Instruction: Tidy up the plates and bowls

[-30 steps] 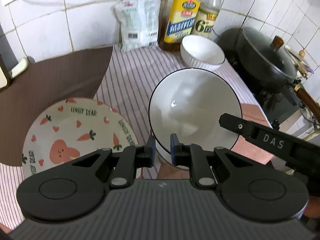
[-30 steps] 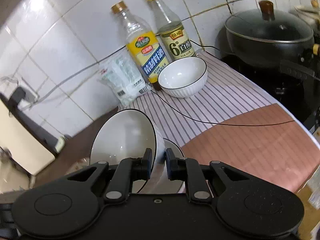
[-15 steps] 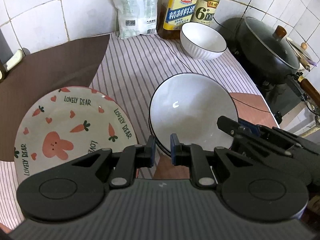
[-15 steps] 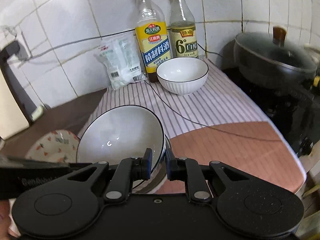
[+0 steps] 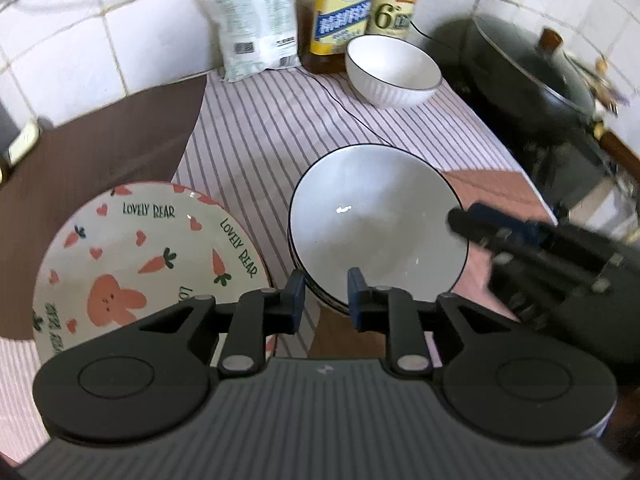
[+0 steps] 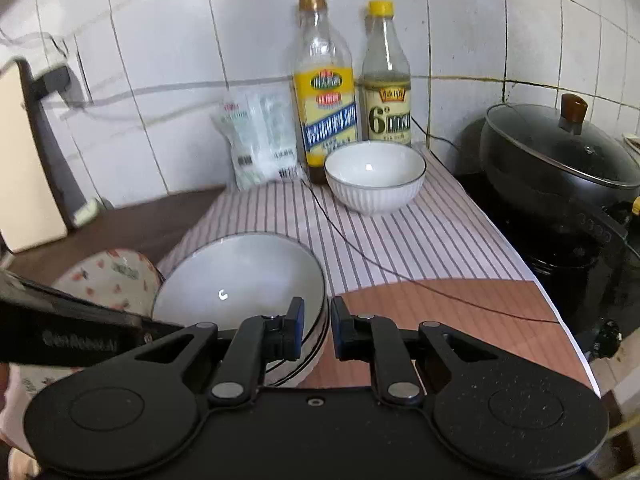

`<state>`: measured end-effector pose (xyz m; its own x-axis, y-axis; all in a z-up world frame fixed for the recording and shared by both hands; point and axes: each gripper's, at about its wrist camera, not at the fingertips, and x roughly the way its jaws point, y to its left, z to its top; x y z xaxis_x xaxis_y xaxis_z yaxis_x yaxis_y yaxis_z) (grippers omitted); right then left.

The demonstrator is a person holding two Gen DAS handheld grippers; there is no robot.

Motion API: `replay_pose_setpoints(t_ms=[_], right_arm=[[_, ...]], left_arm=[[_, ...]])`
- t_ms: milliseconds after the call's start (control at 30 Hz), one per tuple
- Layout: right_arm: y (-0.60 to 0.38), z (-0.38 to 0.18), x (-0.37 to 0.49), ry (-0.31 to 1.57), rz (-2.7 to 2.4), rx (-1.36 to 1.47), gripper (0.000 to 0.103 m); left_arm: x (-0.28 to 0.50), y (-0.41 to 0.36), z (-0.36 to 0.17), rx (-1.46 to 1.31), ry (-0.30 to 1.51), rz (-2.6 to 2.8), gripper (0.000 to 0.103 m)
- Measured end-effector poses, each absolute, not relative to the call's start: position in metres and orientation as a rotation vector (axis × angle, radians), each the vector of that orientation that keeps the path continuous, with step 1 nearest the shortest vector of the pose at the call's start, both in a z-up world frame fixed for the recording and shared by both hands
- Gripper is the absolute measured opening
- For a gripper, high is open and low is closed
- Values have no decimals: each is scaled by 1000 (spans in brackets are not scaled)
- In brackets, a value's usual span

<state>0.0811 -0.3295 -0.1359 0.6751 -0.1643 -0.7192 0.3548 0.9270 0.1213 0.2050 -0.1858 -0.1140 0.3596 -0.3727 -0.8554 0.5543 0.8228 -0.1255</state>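
Right gripper (image 6: 317, 328): nearly closed, pinching the near rim of the top bowl (image 6: 236, 280), one pad inside, one outside. Top bowl nested in a second, similar bowl on the striped cloth (image 5: 280, 132), just beside the carrot plate (image 5: 140, 248). Left gripper (image 5: 322, 300): narrow gap, the stack's rim showing within it; contact impossible to tell. Small ribbed bowl (image 5: 394, 68) well apart, near the bottles (image 6: 324, 92) at the wall.
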Motion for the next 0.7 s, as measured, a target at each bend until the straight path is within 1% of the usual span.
replay_pose_setpoints(t_ms=[33, 100, 233, 333, 367, 433, 500, 567, 633, 700], right_arm=[[-331, -132, 78, 766, -291, 253, 26], [-336, -123, 72, 730, -286, 226, 32], [-356, -115, 71, 693, -290, 219, 34], [-369, -118, 77, 672, -288, 201, 37], [-370, -119, 79, 663, -308, 170, 38], [-369, -121, 84, 662, -354, 86, 41], [-369, -124, 92, 675, -350, 39, 42], [-372, -127, 96, 670, -320, 27, 46], [-376, -132, 105, 667, -309, 31, 55], [-376, -138, 114, 671, -349, 10, 57]], left_arm=[[205, -186, -112, 207, 1043, -615, 25], [205, -184, -105, 209, 1048, -647, 27], [208, -180, -84, 173, 1011, -703, 33], [218, -180, -73, 137, 972, -702, 34], [223, -182, -70, 145, 956, -678, 34], [228, -187, -67, 179, 928, -648, 34], [235, -191, -66, 202, 918, -641, 34], [243, -196, -67, 216, 919, -652, 34], [251, -205, -68, 239, 909, -650, 34], [257, -213, -67, 248, 906, -625, 34]])
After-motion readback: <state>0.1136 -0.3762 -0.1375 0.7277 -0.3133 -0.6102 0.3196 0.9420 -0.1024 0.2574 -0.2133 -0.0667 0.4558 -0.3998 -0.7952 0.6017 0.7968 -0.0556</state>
